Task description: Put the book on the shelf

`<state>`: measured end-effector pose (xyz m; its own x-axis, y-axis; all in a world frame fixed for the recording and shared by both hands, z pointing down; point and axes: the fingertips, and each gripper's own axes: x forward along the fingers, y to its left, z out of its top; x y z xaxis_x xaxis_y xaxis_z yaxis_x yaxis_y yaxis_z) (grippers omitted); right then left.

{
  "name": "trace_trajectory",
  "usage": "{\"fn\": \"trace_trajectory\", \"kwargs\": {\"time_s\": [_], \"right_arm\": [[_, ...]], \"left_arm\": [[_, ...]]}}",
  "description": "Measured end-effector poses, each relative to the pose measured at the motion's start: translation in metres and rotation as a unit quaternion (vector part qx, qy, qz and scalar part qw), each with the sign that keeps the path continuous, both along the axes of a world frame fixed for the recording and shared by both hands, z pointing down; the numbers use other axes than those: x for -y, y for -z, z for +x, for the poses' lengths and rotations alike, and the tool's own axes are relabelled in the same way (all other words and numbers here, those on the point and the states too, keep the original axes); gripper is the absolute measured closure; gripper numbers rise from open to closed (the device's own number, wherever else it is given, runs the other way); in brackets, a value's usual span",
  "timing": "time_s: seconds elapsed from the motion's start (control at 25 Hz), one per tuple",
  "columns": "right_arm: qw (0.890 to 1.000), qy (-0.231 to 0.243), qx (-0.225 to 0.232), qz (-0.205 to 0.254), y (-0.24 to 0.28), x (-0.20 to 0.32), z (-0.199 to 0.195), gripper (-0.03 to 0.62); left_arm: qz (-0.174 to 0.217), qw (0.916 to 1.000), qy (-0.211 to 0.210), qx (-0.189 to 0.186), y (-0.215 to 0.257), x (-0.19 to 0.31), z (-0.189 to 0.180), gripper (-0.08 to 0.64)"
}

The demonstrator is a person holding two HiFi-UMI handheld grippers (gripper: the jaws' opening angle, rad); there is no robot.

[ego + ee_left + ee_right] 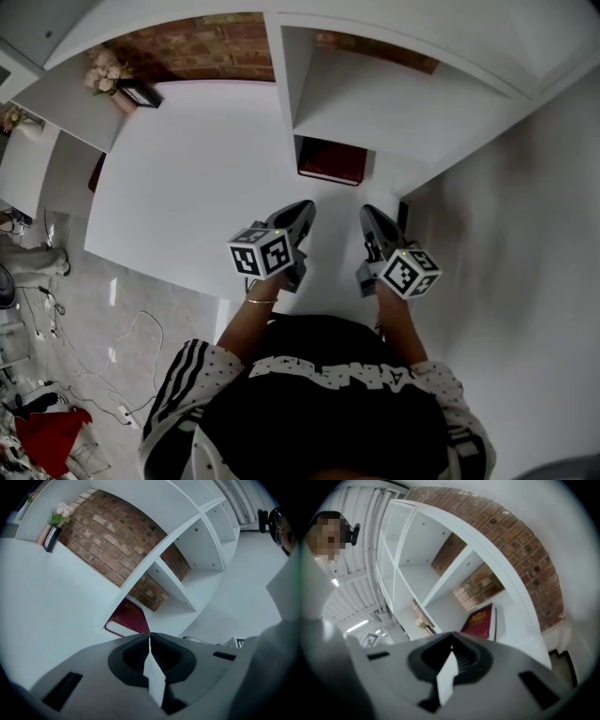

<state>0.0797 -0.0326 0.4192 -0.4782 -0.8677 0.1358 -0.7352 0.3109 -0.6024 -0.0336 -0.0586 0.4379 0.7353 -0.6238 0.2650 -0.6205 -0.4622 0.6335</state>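
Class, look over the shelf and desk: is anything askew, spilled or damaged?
Nothing stands out. The red book lies flat, cover up, inside the bottom compartment of the shelf, and the flowers stand upright at the far corner of the desk.

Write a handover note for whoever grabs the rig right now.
Left hand-held gripper: shut, empty, over the white table.
Right hand-held gripper: shut, empty, beside the left one.
Red book: lying flat in the lowest compartment of the shelf, clear of both grippers.
Done: the book is on the shelf.
Left: nothing evident; probably just back the grippers away.
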Motion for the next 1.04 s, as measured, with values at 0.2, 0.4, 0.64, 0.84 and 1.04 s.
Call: {"fn": "trace_trajectory", "kwargs": {"time_s": [0.2,0.4,0.64,0.84,1.04], "right_arm": [[1.0,0.001,-0.002,0.004,0.002,-0.003,0.001,0.563],[1.0,0.002,-0.002,0.011,0.003,-0.006,0.007,0.563],[1.0,0.003,0.001,0.017,0.004,-0.009,0.005,0.563],[1.0,0.008,0.002,0.018,0.007,-0.009,-0.001,0.563],[1.0,0.008,0.003,0.017,0.006,-0.017,-0.001,0.563]], "left_arm": [[-0.002,1.0,-0.002,0.005,-0.001,-0.005,0.003,0.514],[0.0,1.0,-0.001,0.009,-0.003,-0.009,0.007,0.514],[0.003,1.0,-0.002,0.005,-0.002,-0.012,0.008,0.514],[0.005,1.0,0.001,0.003,0.003,-0.012,0.004,0.514],[0.004,1.0,0.004,0.002,0.003,-0.02,0.004,0.514]]}}
